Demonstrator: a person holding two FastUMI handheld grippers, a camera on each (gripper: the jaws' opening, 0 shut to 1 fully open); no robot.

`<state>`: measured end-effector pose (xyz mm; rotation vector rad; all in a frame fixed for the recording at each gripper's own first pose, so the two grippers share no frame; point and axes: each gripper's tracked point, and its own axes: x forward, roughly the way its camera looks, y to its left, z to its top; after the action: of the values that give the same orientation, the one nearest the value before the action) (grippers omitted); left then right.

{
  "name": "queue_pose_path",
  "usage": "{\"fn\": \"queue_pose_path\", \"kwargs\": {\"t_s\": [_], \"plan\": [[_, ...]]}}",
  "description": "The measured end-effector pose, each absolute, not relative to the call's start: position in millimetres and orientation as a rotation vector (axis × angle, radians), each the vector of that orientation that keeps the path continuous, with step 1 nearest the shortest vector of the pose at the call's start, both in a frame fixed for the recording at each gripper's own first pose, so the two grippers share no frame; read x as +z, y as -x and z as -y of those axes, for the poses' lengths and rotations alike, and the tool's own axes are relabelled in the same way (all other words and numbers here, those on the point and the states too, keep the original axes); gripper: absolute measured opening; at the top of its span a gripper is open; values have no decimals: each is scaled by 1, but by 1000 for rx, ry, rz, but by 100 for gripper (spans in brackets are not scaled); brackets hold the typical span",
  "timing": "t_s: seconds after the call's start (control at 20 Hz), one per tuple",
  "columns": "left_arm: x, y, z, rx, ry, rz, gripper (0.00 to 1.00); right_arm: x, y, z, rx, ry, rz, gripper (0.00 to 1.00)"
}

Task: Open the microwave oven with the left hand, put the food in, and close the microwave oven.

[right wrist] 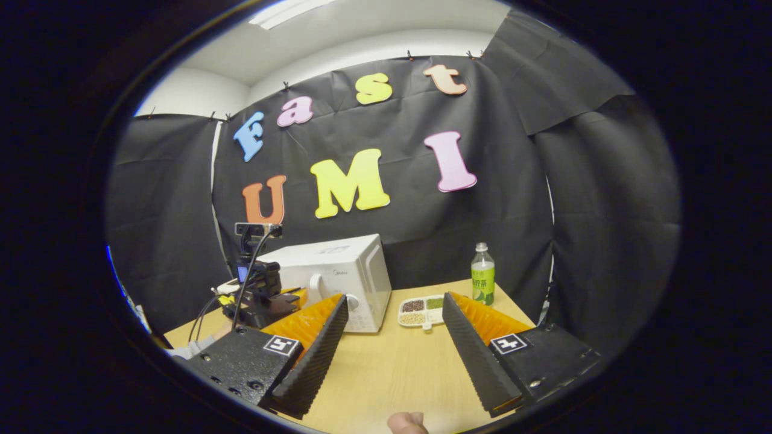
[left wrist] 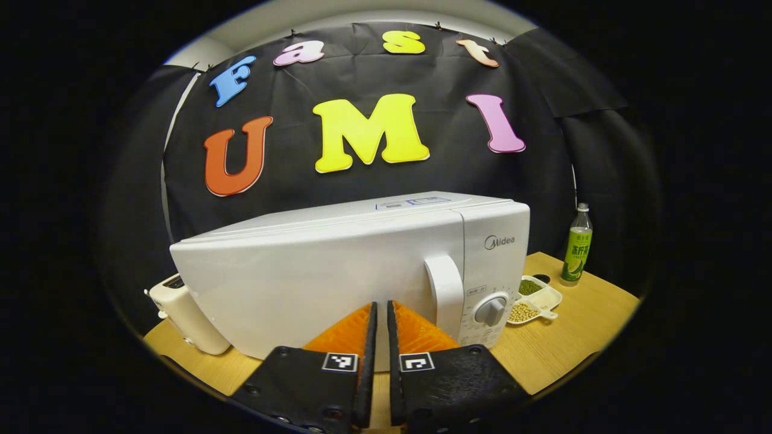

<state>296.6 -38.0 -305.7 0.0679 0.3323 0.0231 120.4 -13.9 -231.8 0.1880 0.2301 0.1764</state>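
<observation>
Microwave oven (left wrist: 362, 265) stands on the worktop (left wrist: 561, 343), door shut; no step of the task is complete. Left tongs (left wrist: 381, 313) are clenched with nothing between them, just before the door, left of its handle (left wrist: 445, 289). Right tongs (right wrist: 392, 337) are released and empty, well back from the oven. Food dish (right wrist: 421, 310) sits beside the oven's right end. Opening, loading and closing all remain.
</observation>
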Motion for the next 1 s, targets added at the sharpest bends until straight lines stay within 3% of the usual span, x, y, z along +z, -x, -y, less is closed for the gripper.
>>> {"fn": "queue_pose_path", "kwargs": {"t_s": [0.05,0.15,0.2,0.6,0.65,0.75,0.8,1.0], "plan": [[-296,-286,38,30,-54,-328,44,-231,-119,14,172,-180,-231,91],[-273,-271,29,66,-68,-293,94,-230,-116,13,161,-172,-236,90],[-265,-257,26,87,-77,-286,98,-227,-114,11,162,-175,-235,90],[-189,-142,-5,182,16,-306,96,-165,-81,12,132,-213,-166,90],[-175,-126,-7,182,19,-291,96,-155,-73,12,126,-213,-152,100],[-139,-94,-13,182,15,-245,96,-137,-56,15,111,-196,-126,100],[-124,-77,-17,190,8,-225,96,-128,-47,15,103,-184,-112,90],[-74,-14,-29,232,-33,-142,96,-96,-9,11,72,-152,-68,90]]}}
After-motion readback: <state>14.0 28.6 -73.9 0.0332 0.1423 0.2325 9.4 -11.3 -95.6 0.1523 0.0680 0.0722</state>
